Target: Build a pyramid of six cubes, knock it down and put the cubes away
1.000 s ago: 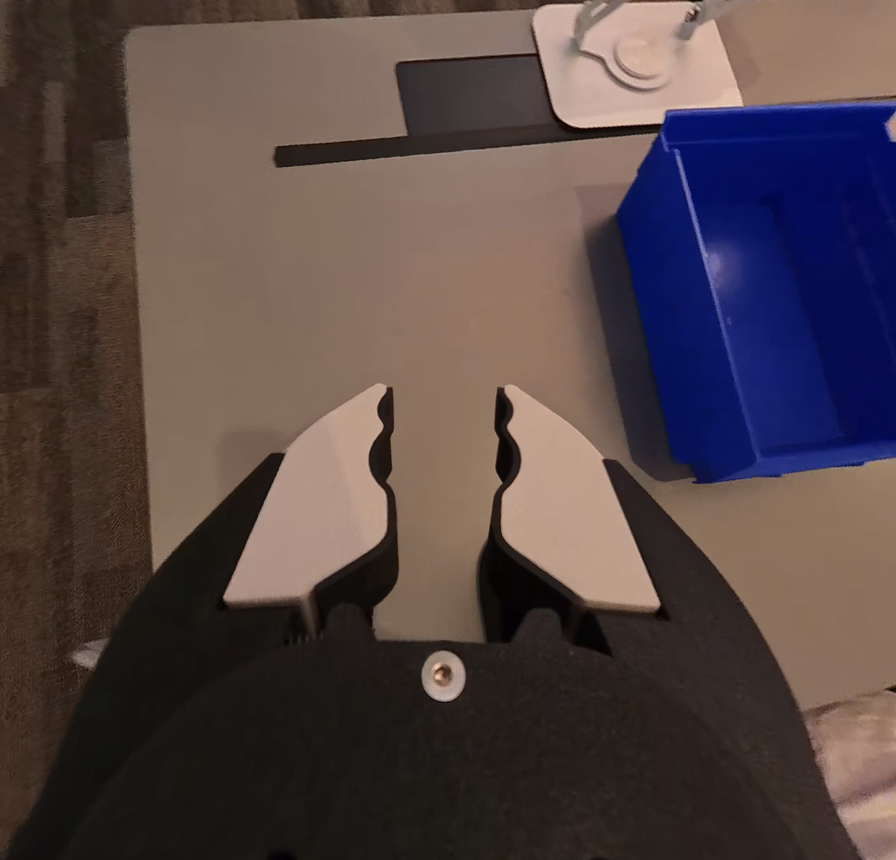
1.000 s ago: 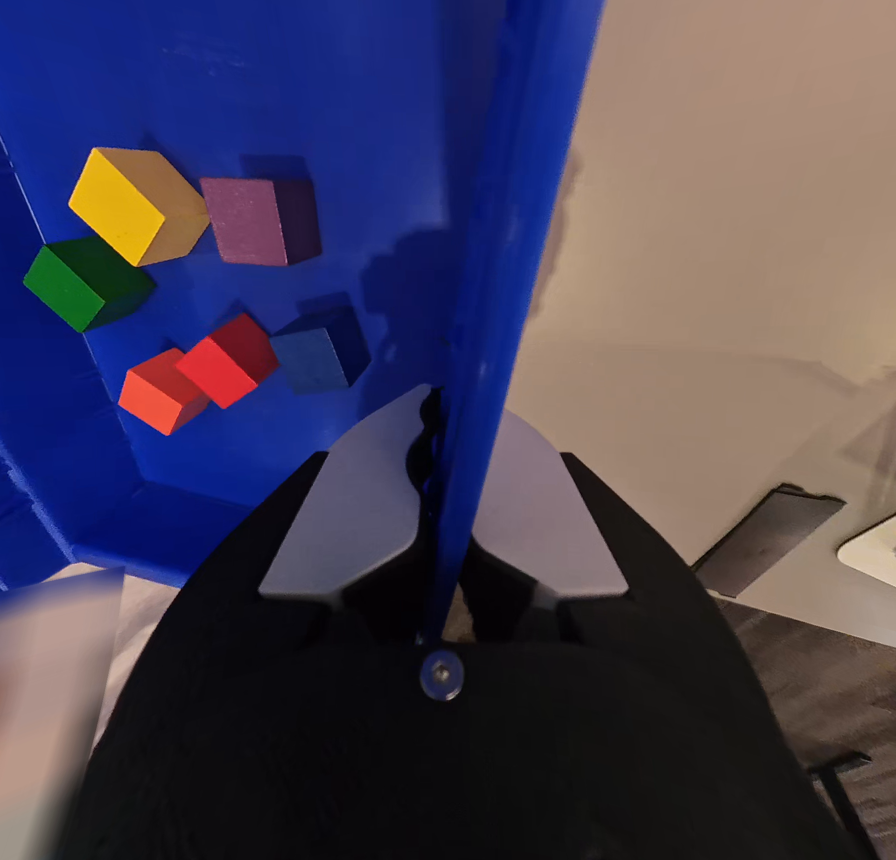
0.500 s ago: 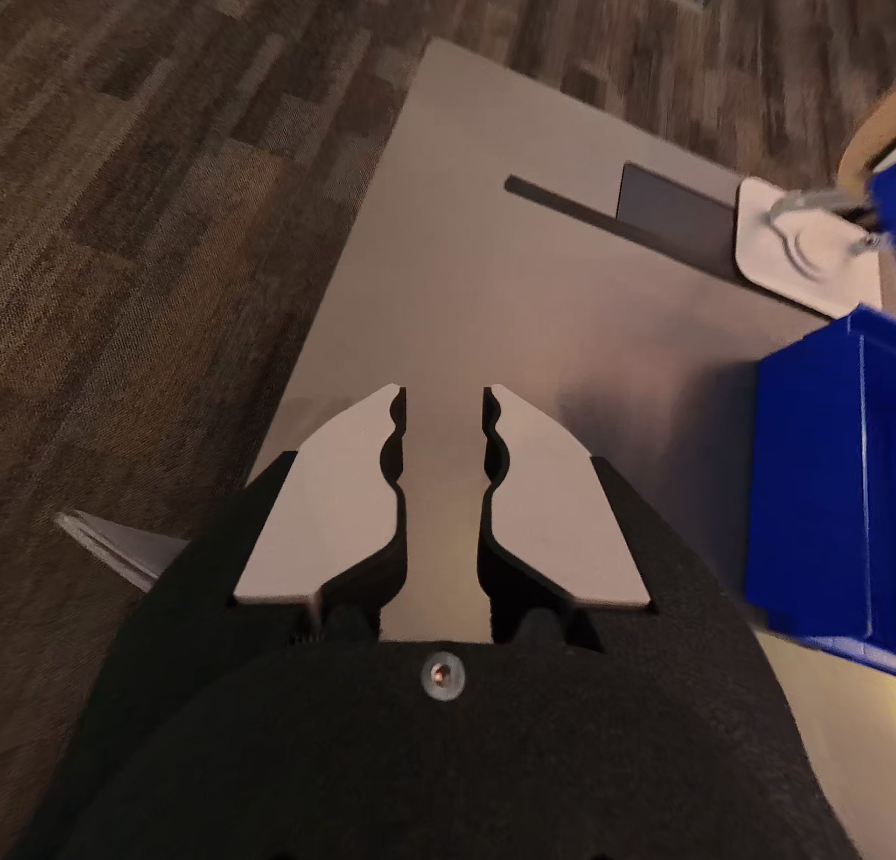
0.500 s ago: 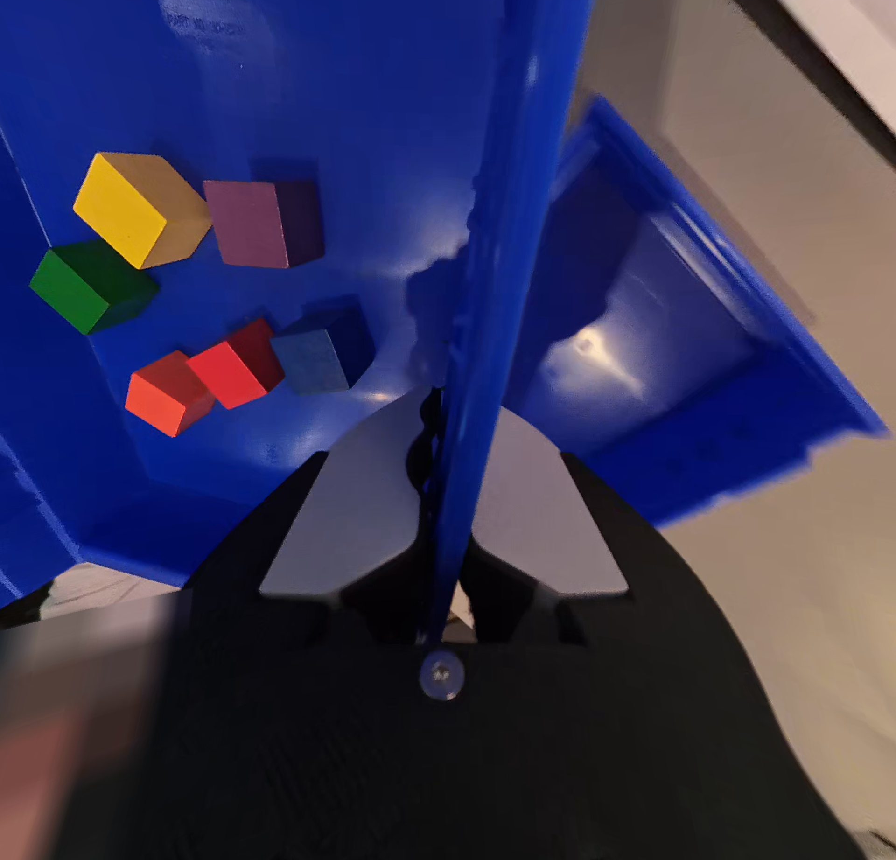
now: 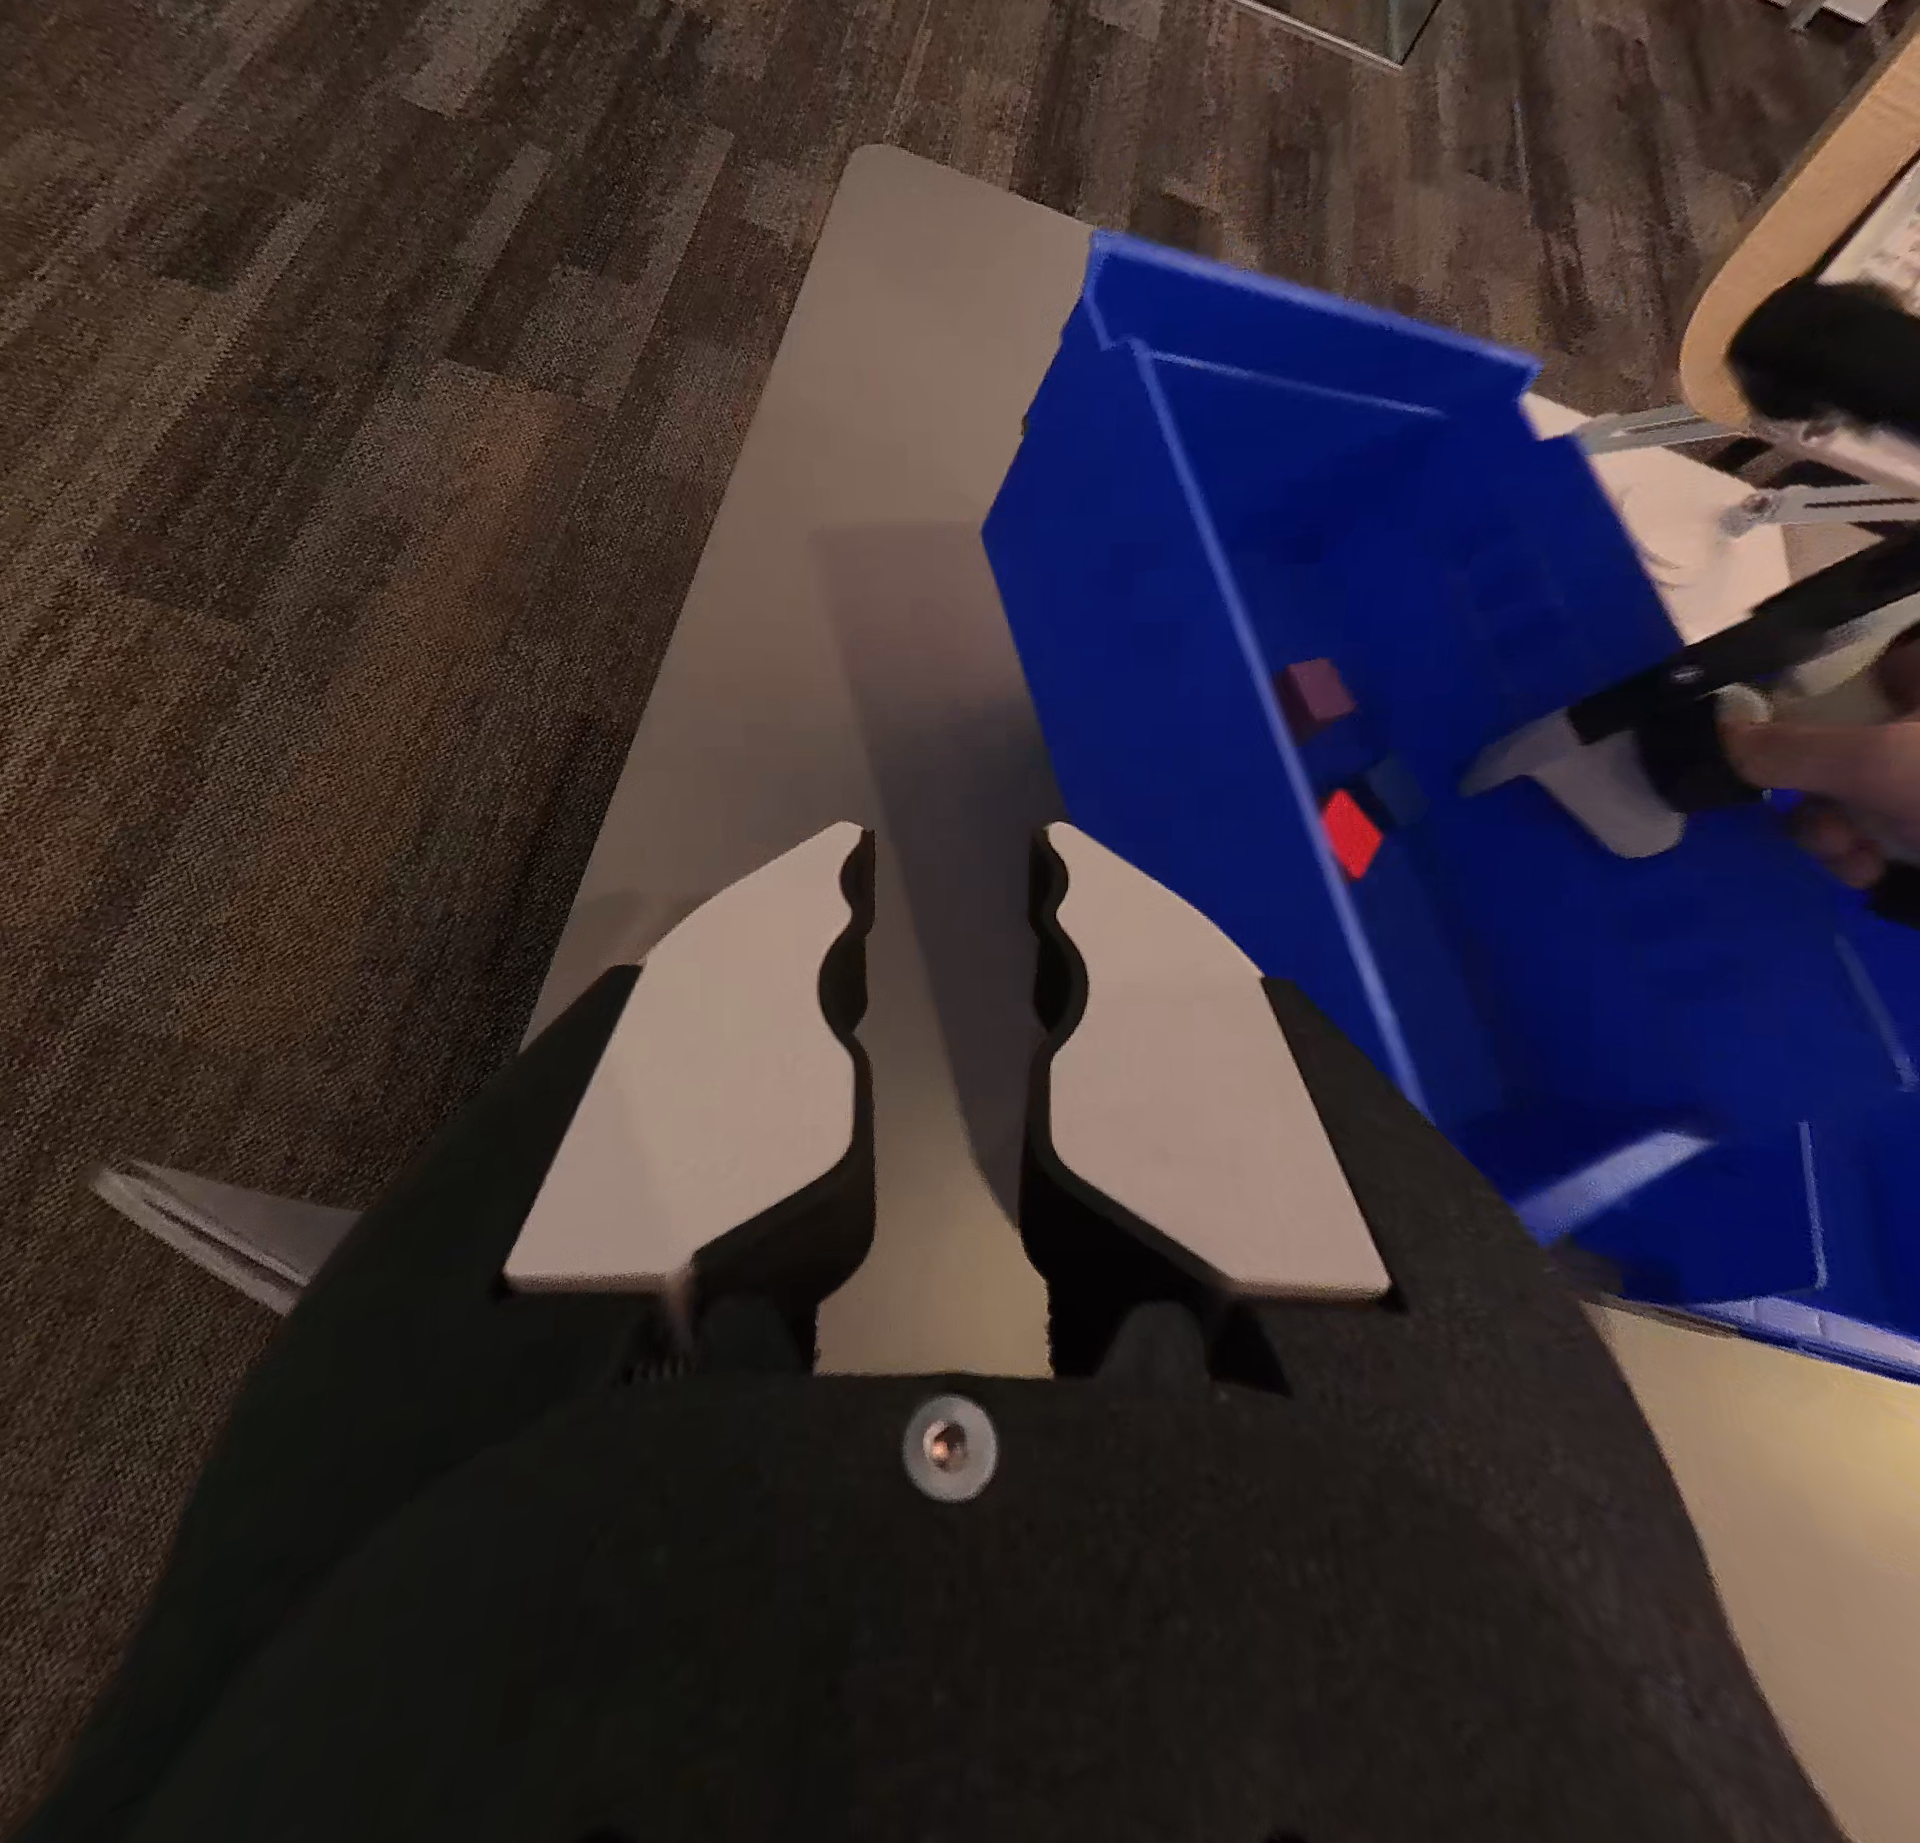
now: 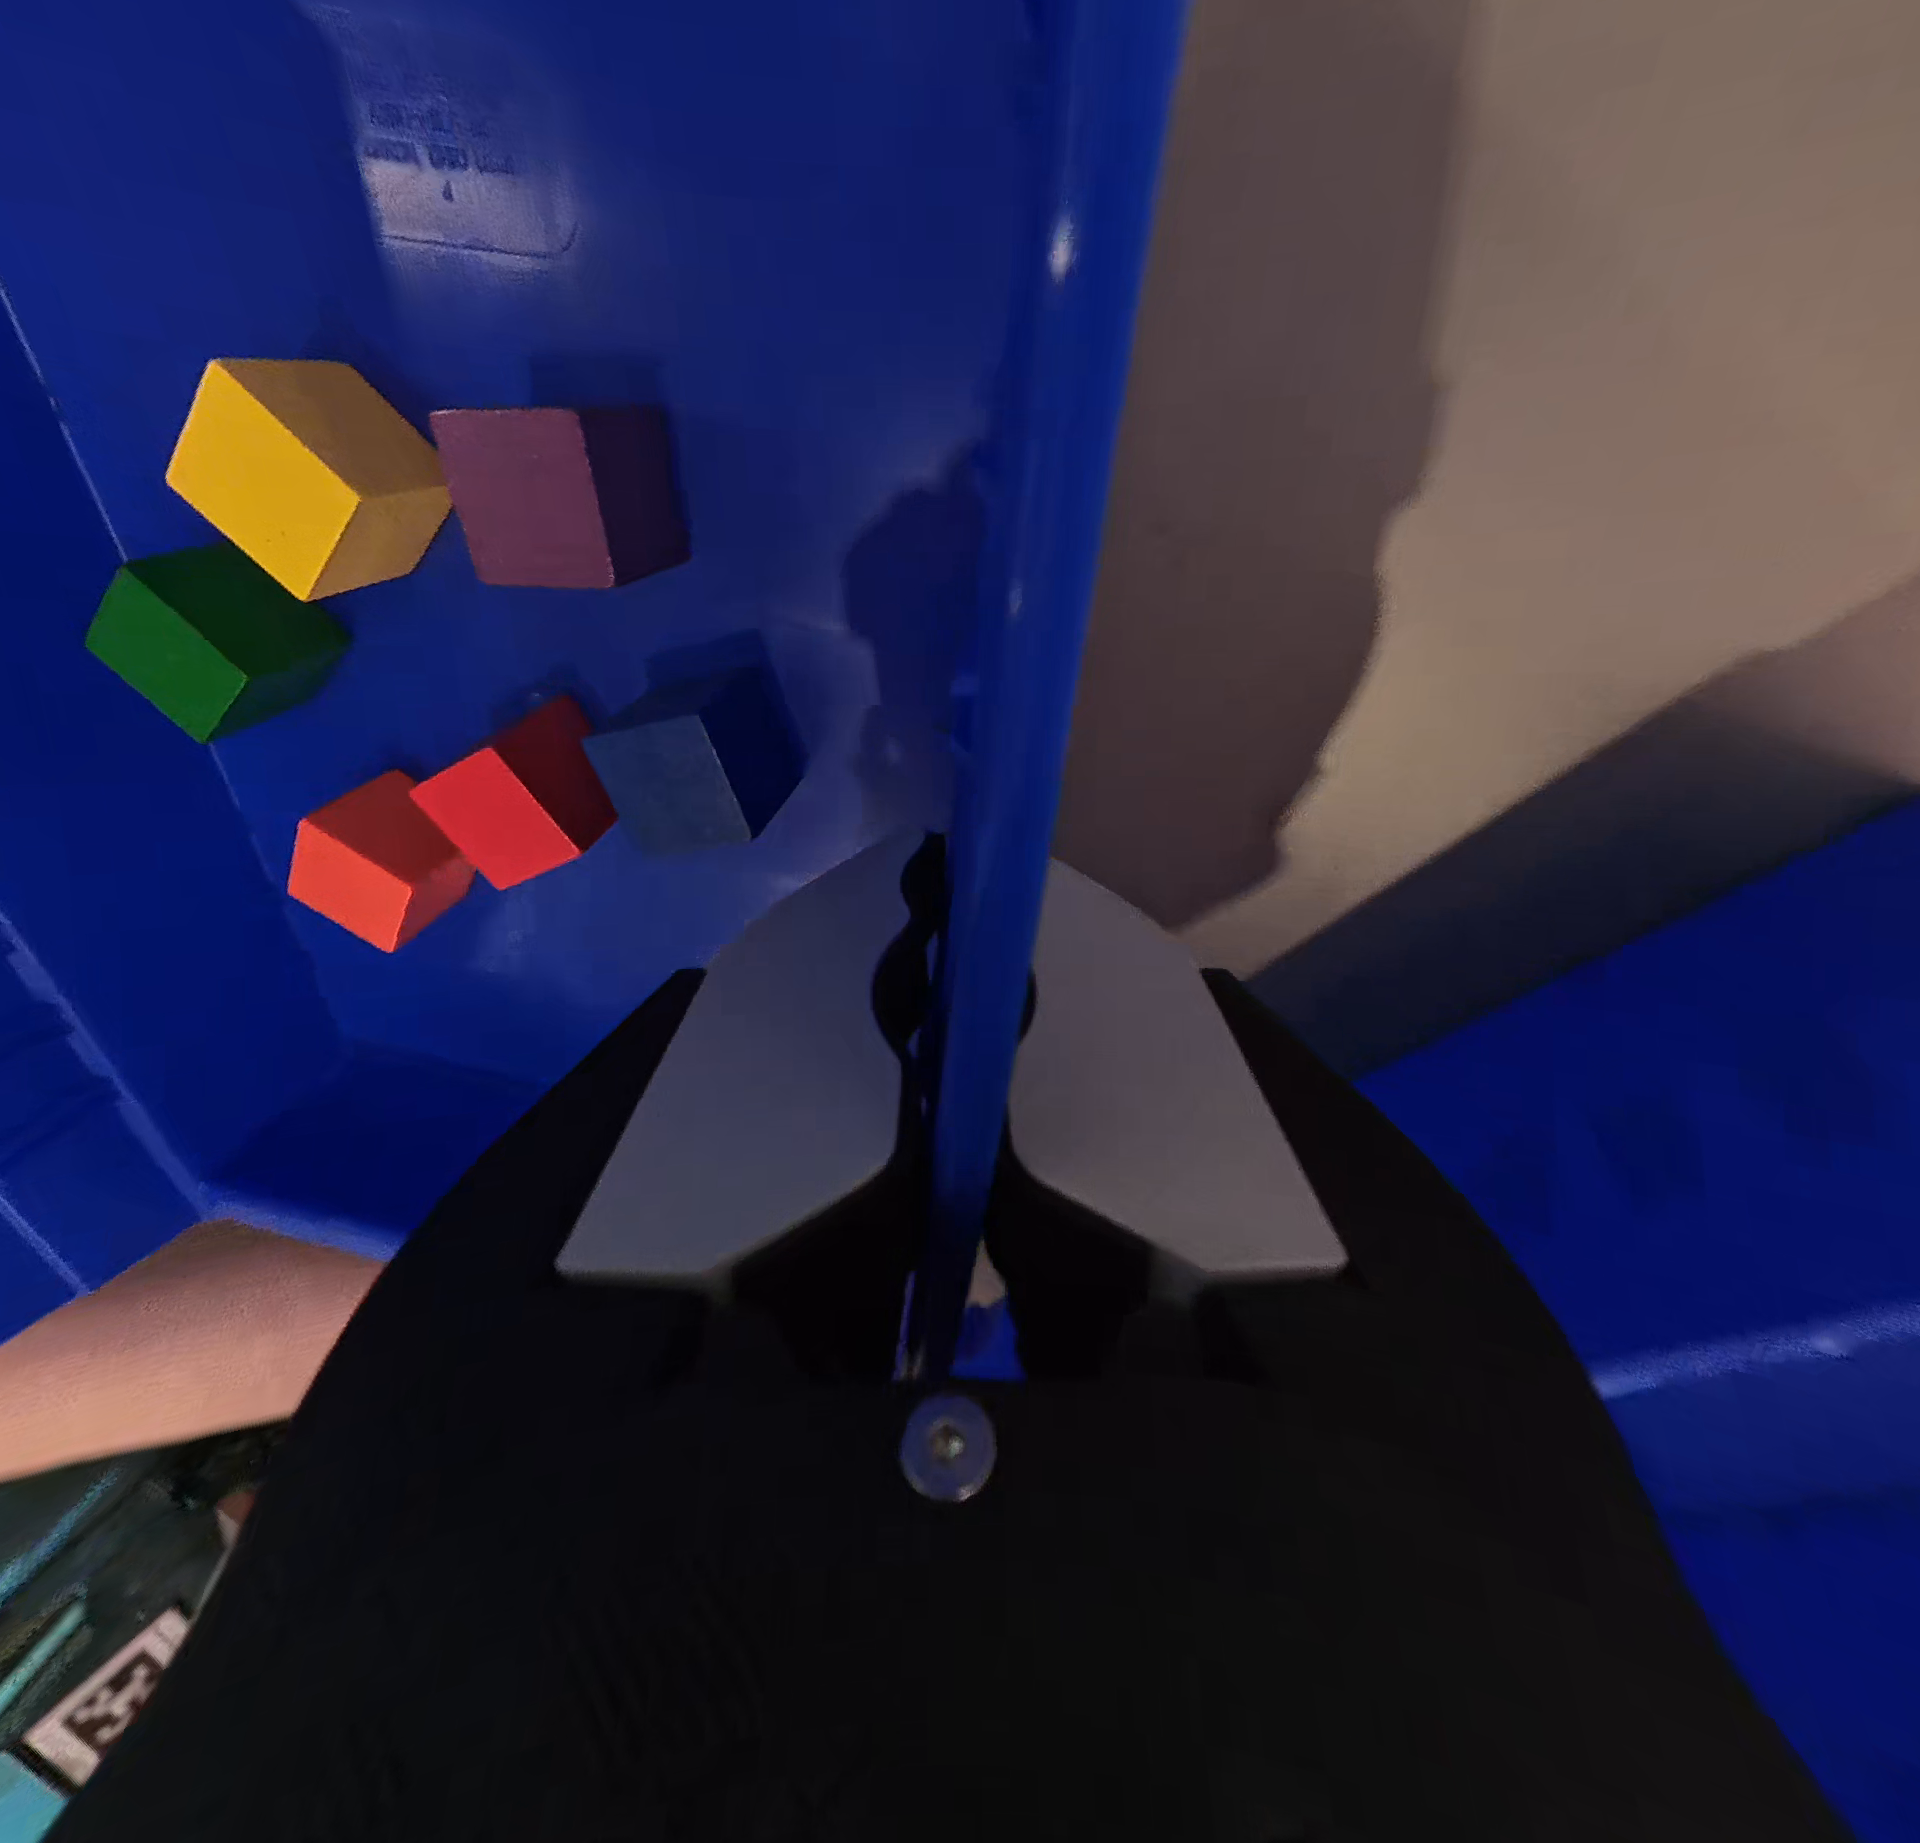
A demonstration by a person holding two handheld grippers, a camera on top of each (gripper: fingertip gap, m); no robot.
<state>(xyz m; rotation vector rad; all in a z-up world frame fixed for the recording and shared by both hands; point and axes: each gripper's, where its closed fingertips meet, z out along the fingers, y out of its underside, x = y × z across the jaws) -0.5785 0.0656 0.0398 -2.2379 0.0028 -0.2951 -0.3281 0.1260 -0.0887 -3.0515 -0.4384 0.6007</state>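
- Left gripper (image 5: 951, 884): jaws spread, nothing between them, above the grey table (image 5: 894, 505); the blue bin (image 5: 1132, 671) sits to their right.
- Six wooden cubes lie on the bin floor, ahead and left of the right gripper's jaws: green cube (image 6: 203, 640), yellow cube (image 6: 301, 474), orange cube (image 6: 369, 858), red cube (image 6: 509, 796), purple cube (image 6: 556, 494), blue cube (image 6: 686, 770).
- Moulded writing on the bin floor, beyond the cubes, is too blurred to read.
- Right gripper (image 6: 971, 889): jaws clamped on the bin's side wall (image 6: 1049, 443).
- A second blue bin (image 6: 1662, 1118) lies right of those jaws.
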